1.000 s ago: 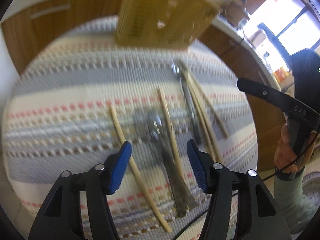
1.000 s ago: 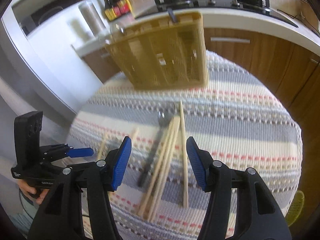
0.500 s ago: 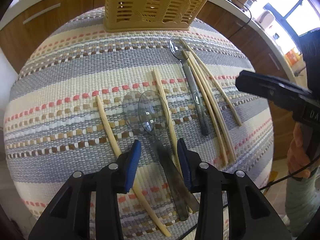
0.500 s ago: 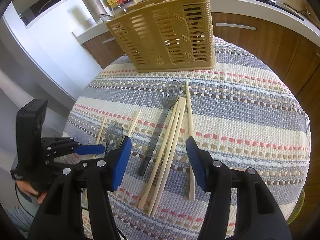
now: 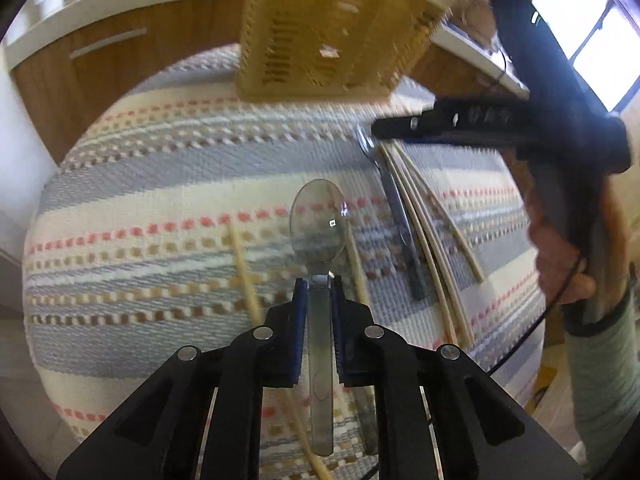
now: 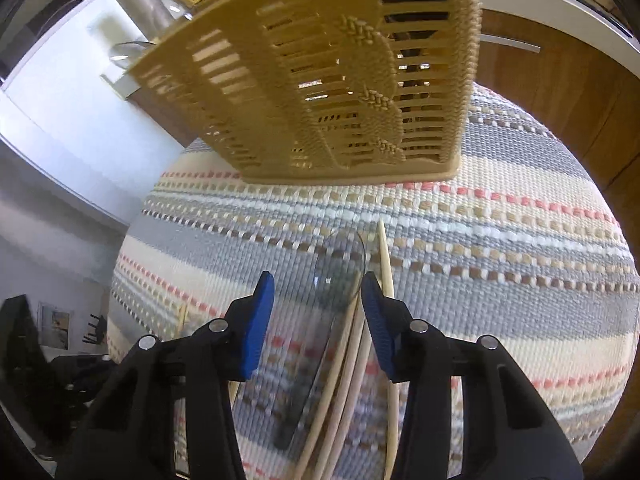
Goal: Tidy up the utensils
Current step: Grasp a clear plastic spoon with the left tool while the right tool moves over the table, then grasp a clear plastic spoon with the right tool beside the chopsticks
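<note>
Landmark: yellow slotted basket (image 6: 320,80), standing upright at the far edge of the striped cloth (image 6: 500,240) that covers the desk.

Left gripper (image 5: 320,284): jaws narrow and closing, blue pads against the handle of one clear spoon (image 5: 318,220). Its bowl points toward the basket and sits well short of it; the handle runs back between the pads. In the left wrist view the spoon appears raised off the cloth, though I cannot tell for sure.

Right gripper (image 6: 318,304): jaws about half apart and closing, pads not pressing anything. Between them, on the cloth near the basket's front, lies a second clear spoon (image 6: 340,280) with a dark handle, bowl toward the basket. Two chopsticks run under the gap beside that spoon; a third chopstick (image 6: 386,264) lies just beside the right pad.

Count, left wrist view: 2 spoons. Chopsticks: one bundle (image 5: 424,232) lying beside the dark-handled spoon, on the basket's right side; I make out three, blur prevents a sure count. Two single chopsticks, one (image 5: 244,264) to the left of the held spoon, one close on its right. About five in all.

A person's hand (image 5: 560,264), with a pale green sleeve, grips the right tool's handle.
</note>
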The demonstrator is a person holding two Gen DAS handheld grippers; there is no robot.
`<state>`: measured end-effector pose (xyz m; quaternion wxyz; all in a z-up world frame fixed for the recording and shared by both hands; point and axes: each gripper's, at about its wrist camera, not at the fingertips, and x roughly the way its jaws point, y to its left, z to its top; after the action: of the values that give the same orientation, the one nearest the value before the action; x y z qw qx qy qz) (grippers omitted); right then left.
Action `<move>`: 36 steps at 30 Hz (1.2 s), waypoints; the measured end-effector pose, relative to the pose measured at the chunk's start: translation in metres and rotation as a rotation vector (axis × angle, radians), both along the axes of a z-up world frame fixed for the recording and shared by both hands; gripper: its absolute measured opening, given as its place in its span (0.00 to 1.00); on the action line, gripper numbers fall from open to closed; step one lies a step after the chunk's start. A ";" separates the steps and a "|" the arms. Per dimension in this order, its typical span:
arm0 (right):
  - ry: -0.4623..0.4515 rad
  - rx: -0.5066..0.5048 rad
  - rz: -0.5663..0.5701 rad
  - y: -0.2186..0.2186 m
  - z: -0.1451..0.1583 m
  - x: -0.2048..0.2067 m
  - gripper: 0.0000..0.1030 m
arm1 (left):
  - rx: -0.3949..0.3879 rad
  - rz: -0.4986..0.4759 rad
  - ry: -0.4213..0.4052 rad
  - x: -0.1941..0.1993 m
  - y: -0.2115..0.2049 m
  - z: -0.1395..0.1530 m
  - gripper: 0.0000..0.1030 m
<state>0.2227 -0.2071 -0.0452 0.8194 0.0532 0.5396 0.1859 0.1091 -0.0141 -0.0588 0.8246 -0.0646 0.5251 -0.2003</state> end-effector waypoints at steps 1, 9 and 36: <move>0.001 -0.005 -0.002 0.001 -0.001 0.002 0.41 | -0.027 0.017 -0.007 0.001 0.010 0.004 0.10; 0.002 -0.075 -0.020 0.015 -0.009 0.016 0.41 | -0.053 0.168 0.007 0.015 0.082 0.005 0.10; -0.019 -0.073 0.044 0.034 0.000 0.008 0.41 | -0.181 0.252 0.068 0.017 0.144 -0.028 0.14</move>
<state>0.2307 -0.1730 -0.0453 0.8216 0.0096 0.5393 0.1845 0.1259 0.1302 -0.0872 0.8158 -0.2108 0.5203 -0.1392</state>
